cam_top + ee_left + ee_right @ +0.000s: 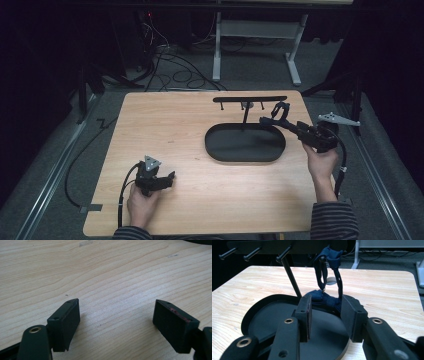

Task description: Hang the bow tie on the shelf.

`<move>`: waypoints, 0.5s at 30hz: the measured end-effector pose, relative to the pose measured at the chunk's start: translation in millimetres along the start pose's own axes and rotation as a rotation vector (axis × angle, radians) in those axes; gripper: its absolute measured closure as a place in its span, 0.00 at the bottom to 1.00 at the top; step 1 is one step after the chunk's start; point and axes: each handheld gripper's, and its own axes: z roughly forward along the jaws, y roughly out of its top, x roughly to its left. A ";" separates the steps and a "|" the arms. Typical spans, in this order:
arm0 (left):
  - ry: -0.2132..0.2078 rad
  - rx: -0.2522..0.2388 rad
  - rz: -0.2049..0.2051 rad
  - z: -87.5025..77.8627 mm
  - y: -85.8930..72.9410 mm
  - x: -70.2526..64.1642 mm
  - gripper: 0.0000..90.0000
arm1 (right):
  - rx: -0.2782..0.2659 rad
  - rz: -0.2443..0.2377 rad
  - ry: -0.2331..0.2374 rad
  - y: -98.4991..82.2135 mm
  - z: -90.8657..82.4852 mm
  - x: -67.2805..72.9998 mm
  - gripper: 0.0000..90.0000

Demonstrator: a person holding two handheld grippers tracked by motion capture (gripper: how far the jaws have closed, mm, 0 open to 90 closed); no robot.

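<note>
Right gripper sits at the right of the high view, its jaws part open beside a dark blue strap hanging from a peg of the black rack above the oval tray. Left gripper rests low at lower left.

Left gripper view: jaws stand wide over bare table.

Right gripper view: the strap hangs at upper centre, its lower bunch just beyond the half-open jaws; whether the pads touch it cannot be told.

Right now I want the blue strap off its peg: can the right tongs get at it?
Probably yes: the right tongs stand open just before the blue strap hanging on its peg, nothing between.
</note>
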 end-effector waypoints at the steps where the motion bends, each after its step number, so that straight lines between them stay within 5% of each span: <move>1: 0.000 0.000 0.000 0.0 0.0 0.0 0.25 | 0.000 0.000 0.000 0.0 0.0 0.0 0.70; 15: 0.000 0.000 0.000 0.0 0.0 0.0 0.25 | -0.018 -0.006 0.018 -4.7 -13.7 5.7 0.70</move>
